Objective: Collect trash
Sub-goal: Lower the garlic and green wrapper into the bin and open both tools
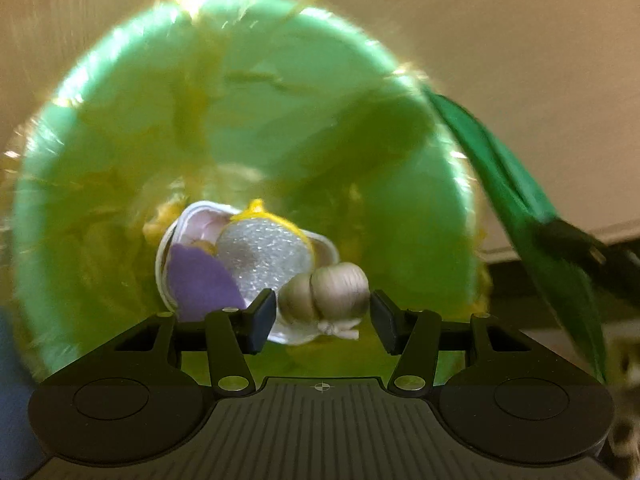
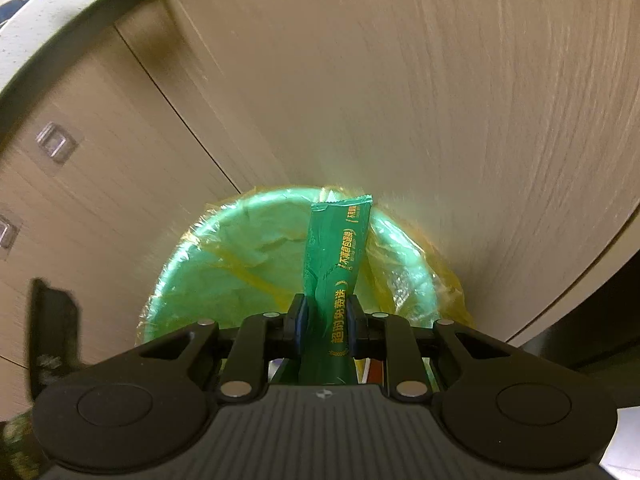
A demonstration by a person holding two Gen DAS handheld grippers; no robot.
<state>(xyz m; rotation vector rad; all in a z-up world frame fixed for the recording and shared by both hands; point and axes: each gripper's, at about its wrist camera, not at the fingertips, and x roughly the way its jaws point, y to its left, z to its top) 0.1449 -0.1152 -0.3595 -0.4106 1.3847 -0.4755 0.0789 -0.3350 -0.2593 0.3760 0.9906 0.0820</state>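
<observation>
Left claw (image 1: 323, 322) stands open above the green bin (image 1: 100, 152), garlic bulb (image 1: 326, 294) between its jaws, untouched by either, over a foil-lidded cup (image 1: 256, 264). Right claw (image 2: 325, 326) grips a green wrapper (image 2: 338, 248) over the yellow-lined bin (image 2: 208, 264). Wood-grain cabinet (image 2: 440, 100) stands behind.

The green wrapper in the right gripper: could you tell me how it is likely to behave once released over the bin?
The green wrapper looks thin and creased, so probably light and floppy. It stands above the right gripper, so it has some stiffness. It may flutter rather than drop straight.
</observation>
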